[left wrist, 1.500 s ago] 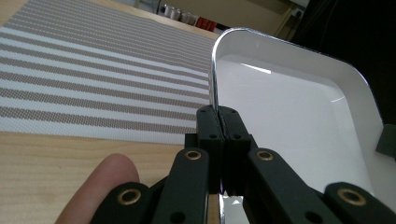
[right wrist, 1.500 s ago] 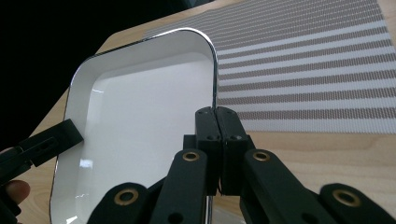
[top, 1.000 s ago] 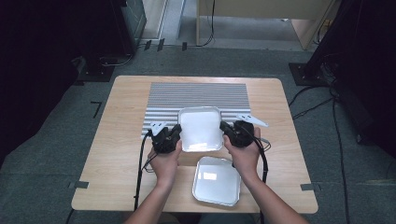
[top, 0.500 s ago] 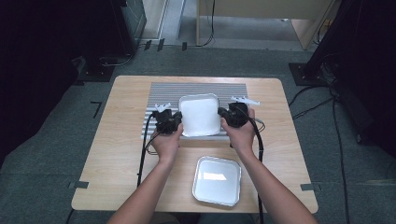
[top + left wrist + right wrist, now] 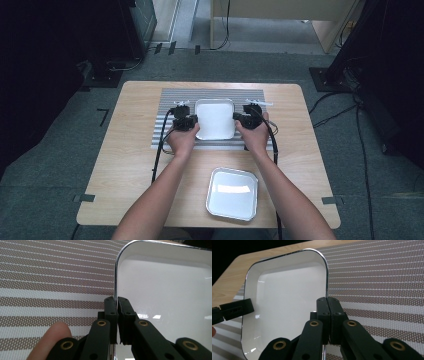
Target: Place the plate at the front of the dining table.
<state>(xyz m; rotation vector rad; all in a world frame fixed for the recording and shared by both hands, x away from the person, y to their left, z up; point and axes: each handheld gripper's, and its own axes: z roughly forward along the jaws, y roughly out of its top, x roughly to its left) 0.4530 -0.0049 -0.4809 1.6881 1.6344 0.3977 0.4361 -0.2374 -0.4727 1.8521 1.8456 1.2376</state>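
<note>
grippers (image 5: pixel 192 122) (image 5: pixel 239 119) clamp white tray (image 5: pixel 215 119) over striped mat (image 5: pixel 170 135).

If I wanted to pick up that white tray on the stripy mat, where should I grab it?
Probably by its thin raised rim, from the two opposite sides. The white tray lies flat on the mat, and the left gripper and right gripper pinch that rim.

High view overhead, facing fwd/down, far, 2 gripper views close, opposite rims, sharing white tray (image 5: pixel 215 118).
</note>
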